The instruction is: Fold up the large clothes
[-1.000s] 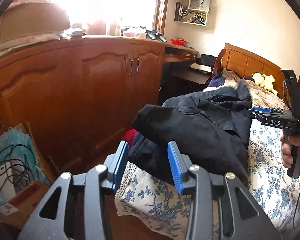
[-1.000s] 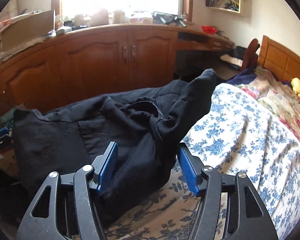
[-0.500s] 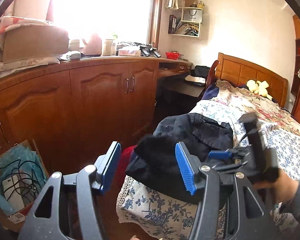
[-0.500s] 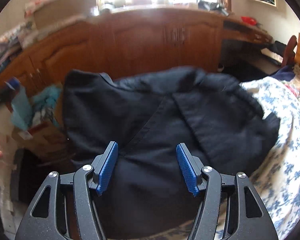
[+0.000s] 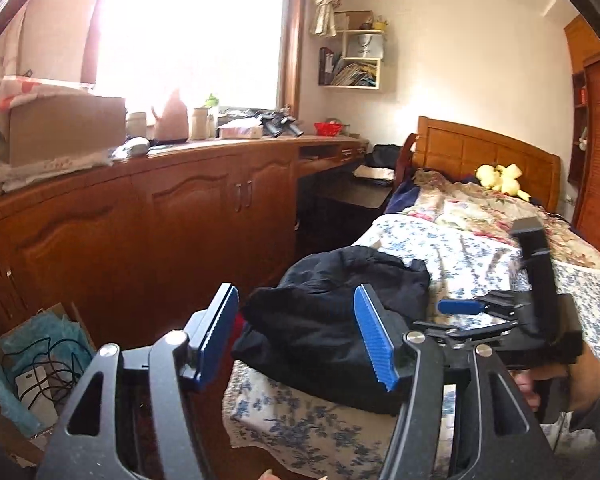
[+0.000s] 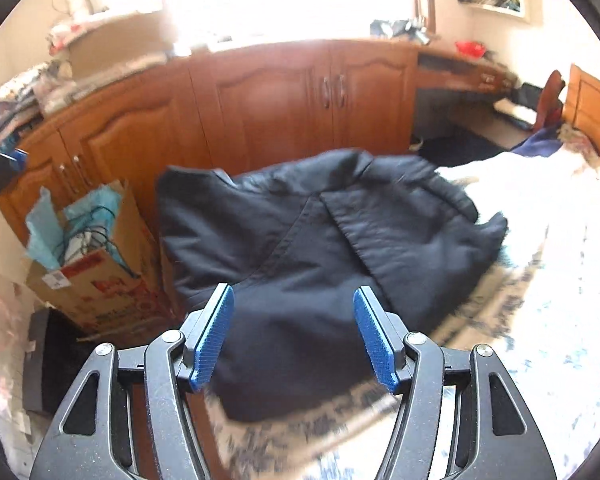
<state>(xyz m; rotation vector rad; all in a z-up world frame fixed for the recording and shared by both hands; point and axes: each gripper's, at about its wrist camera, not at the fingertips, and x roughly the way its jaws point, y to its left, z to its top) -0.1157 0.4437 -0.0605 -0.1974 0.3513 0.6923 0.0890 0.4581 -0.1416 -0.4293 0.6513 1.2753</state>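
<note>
Both pairs of jaws stood wide apart and held nothing: the left gripper (image 5: 296,344) hung back from the foot of the bed (image 5: 480,240), and the right gripper (image 6: 294,336) was poised above the dark jacket (image 6: 320,248) without touching it. In the left view the right gripper (image 5: 460,307) showed side-on, carried just beside the garment.

That jacket lay bunched at the near corner of the bed, on the blue-flowered bedspread (image 5: 300,420), with one edge hanging over toward the wooden cupboards (image 5: 160,220). A cardboard box (image 6: 96,280) of cables sat on the floor below.

The cloth looked thick and soft, probably lined, so it would likely be fairly heavy for clothing and would sag and drape rather than keep a shape. It did not look slippery or fragile, but a pinch on a single layer might slide off the padding underneath. The better holds appeared to be the stitched front edge (image 6: 352,236) or a shoulder seam, one gripper at each end, so the weight spread evenly when lifted. Motion blur in the right view hid finer detail of the collar.
</note>
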